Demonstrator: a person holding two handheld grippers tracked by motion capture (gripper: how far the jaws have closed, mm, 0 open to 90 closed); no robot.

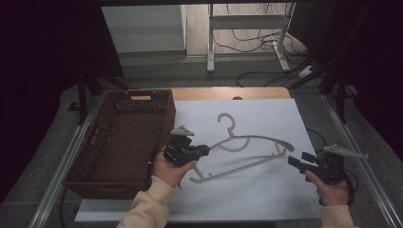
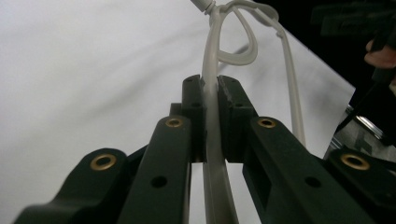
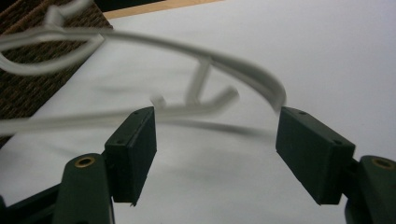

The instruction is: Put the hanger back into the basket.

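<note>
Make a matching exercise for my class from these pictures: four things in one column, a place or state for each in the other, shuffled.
Things:
1. left gripper
2. right gripper
3. basket
4. hanger

States or places:
A. brown, at the table's left side
B. open, holding nothing
C. pale, lying on the white sheet
D. shut on the hanger's arm

Pairs: 1-D, 2-B, 3-A, 4-C

A pale grey plastic hanger (image 1: 247, 151) is lying across the white-covered worktop (image 1: 266, 199), its hook pointing away, beside a brown woven basket (image 1: 121, 142).
</note>
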